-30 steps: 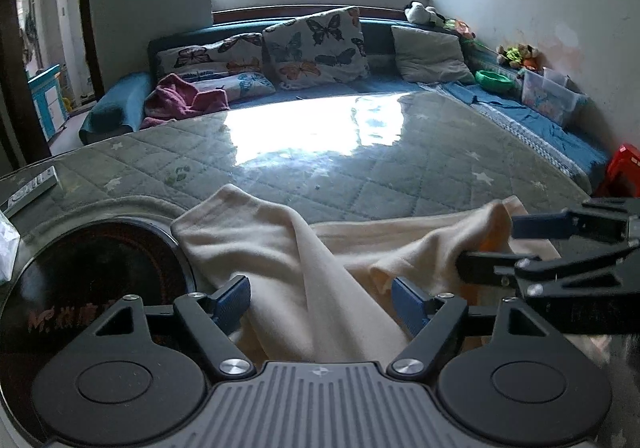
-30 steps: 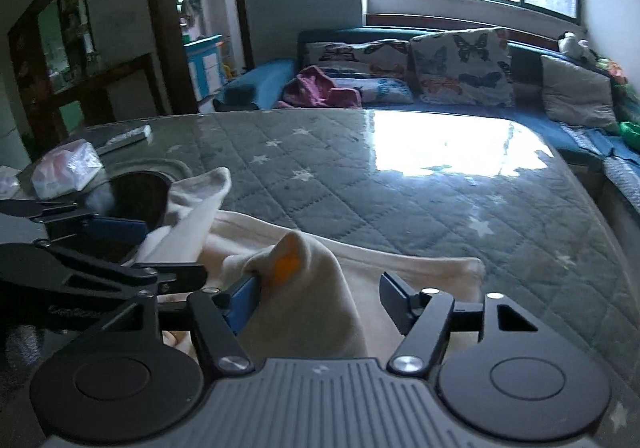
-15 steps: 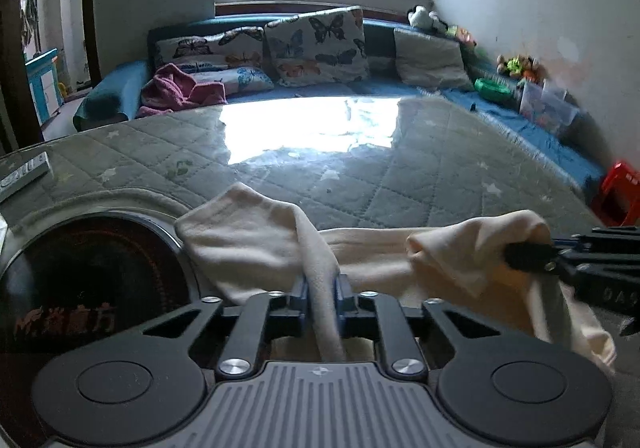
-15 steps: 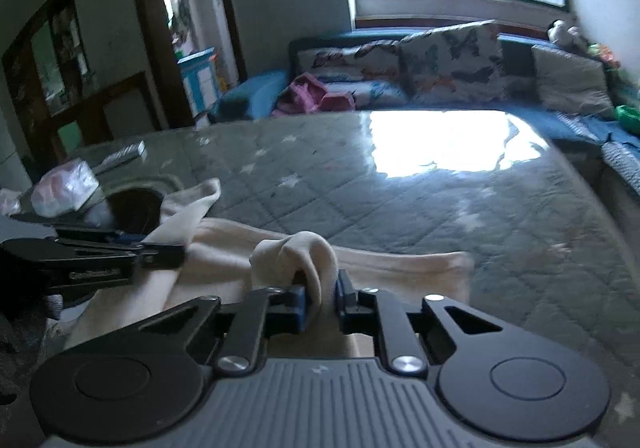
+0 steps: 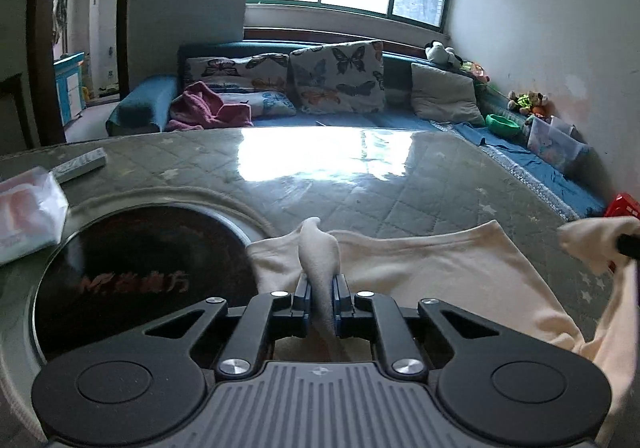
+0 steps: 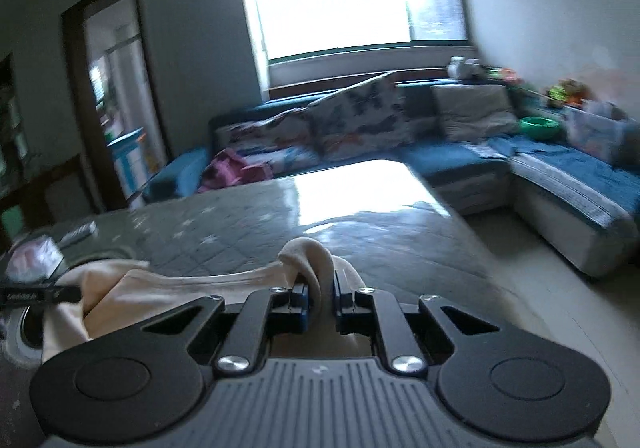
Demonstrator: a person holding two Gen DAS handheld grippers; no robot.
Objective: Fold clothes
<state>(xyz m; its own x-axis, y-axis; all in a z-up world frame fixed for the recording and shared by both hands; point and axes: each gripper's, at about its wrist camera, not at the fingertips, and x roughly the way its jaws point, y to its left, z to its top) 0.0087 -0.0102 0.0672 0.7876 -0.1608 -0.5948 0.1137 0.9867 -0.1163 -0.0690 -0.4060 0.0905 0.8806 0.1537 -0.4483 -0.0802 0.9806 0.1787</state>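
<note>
A cream garment (image 5: 432, 272) hangs stretched between my two grippers above the quilted table (image 5: 360, 183). My left gripper (image 5: 320, 300) is shut on a bunched fold of the cream garment at its left end. My right gripper (image 6: 320, 300) is shut on another bunch of the garment (image 6: 308, 264); it shows at the far right of the left wrist view (image 5: 628, 246). In the right wrist view the cloth (image 6: 168, 284) runs left to the left gripper's finger (image 6: 40, 294). The lower part of the garment is hidden behind the gripper bodies.
A round dark induction cooktop (image 5: 132, 268) is set in the table at left. A white plastic packet (image 5: 24, 211) and a remote (image 5: 80, 163) lie beyond it. A blue sofa (image 5: 320, 103) with butterfly cushions stands behind the table. The right wrist view is motion-blurred.
Both grippers went from open to shut on the cream garment, then lifted it and moved apart, so the cloth now spans between them. The right gripper swung to the right.
</note>
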